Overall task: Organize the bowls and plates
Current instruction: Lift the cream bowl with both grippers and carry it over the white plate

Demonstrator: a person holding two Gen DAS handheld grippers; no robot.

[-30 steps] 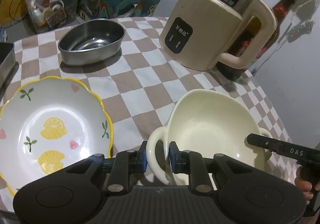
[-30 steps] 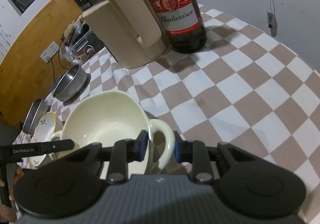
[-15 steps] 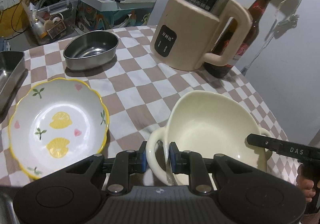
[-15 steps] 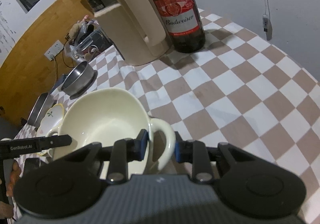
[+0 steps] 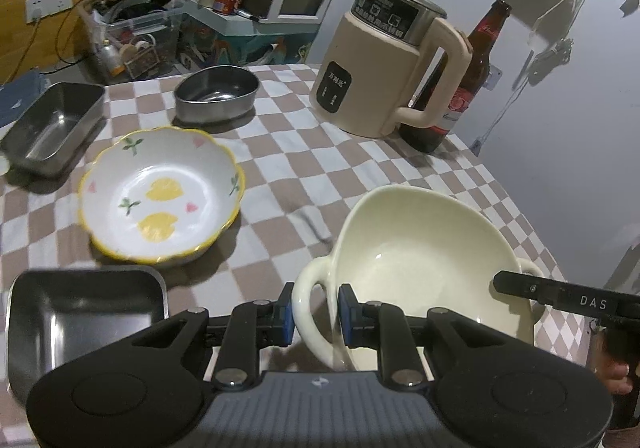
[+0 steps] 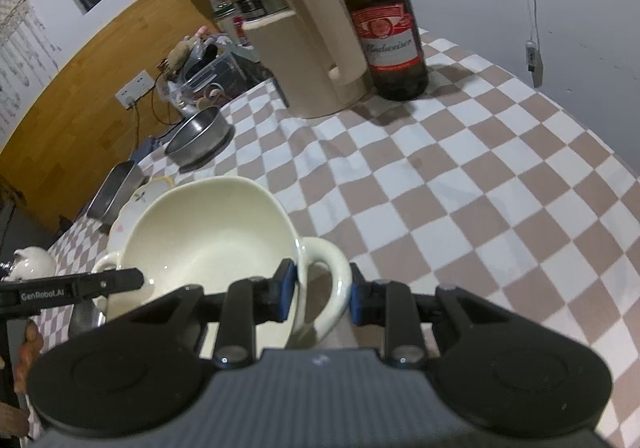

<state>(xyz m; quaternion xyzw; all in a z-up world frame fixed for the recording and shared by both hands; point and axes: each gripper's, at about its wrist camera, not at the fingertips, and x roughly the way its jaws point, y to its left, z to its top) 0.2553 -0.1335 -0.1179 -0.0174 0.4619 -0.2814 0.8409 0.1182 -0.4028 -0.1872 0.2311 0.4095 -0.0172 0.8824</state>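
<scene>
A cream two-handled bowl (image 5: pixel 420 260) hangs above the checked tablecloth, held between both grippers. My left gripper (image 5: pixel 316 308) is shut on its left loop handle. My right gripper (image 6: pixel 322 294) is shut on the opposite handle, and the cream bowl (image 6: pixel 208 232) fills the space to its left. A white bowl with lemons and a yellow rim (image 5: pixel 160 196) sits on the cloth left of the cream one. Further back stand an oval steel bowl (image 5: pixel 216 92) and a rectangular steel tray (image 5: pixel 52 124). The lemon bowl (image 6: pixel 136 204) is mostly hidden in the right wrist view.
A second steel tray (image 5: pixel 80 316) lies at the near left edge. A beige electric kettle (image 5: pixel 388 64) and a brown beer bottle (image 5: pixel 460 88) stand at the back right. A white ceramic piece (image 6: pixel 28 262) sits at the far left. Shelves and clutter lie beyond the table.
Both grippers have risen and drawn back with the cream bowl held between them. More of the table shows, and the near steel tray has come into view.
</scene>
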